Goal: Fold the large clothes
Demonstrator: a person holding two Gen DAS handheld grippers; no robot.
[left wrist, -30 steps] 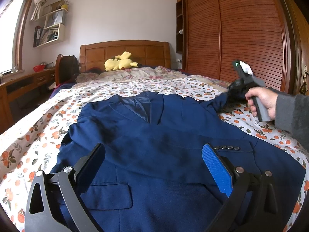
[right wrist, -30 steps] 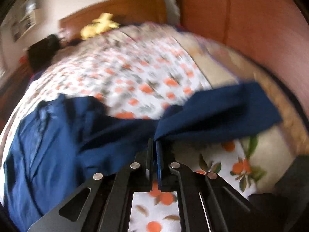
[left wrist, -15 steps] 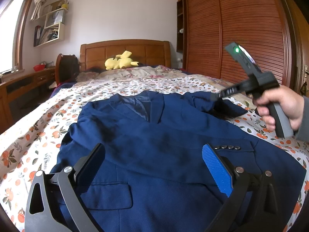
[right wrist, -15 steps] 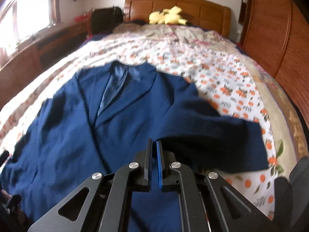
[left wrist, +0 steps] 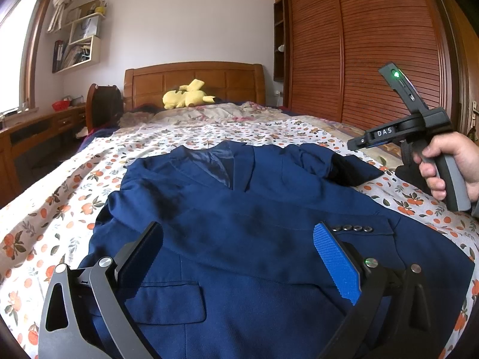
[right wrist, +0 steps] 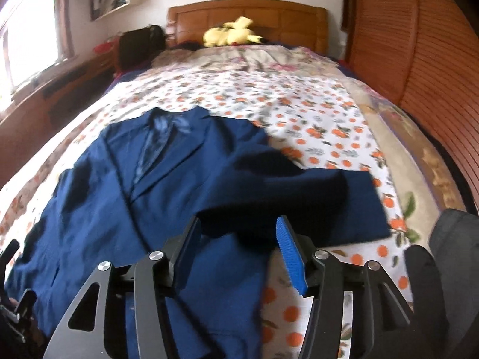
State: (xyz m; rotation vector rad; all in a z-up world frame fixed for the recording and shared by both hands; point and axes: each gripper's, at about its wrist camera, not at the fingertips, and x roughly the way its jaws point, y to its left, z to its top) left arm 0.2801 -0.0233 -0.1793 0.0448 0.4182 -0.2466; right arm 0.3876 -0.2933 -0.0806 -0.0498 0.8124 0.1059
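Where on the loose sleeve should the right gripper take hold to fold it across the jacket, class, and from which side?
Grip the sleeve at its cuff end, the straight edge lying on the bedspread beyond the jacket. Come from the outer, wardrobe side with the right gripper, whose jaws have just been opening with nothing pinched. That free edge lies flat and clear of the body, so it probably lifts cleanly.

Navy jacket (left wrist: 245, 239) flat on bed

Navy jacket (left wrist: 239, 233) hem cut off by the left-wrist view's bottom edge, its near part hidden behind gripper frames, right-wrist view smeared by motion blur, wall shelf (left wrist: 79, 45) contents too small to tell, person's right hand (left wrist: 449, 164) cropped at the edge.
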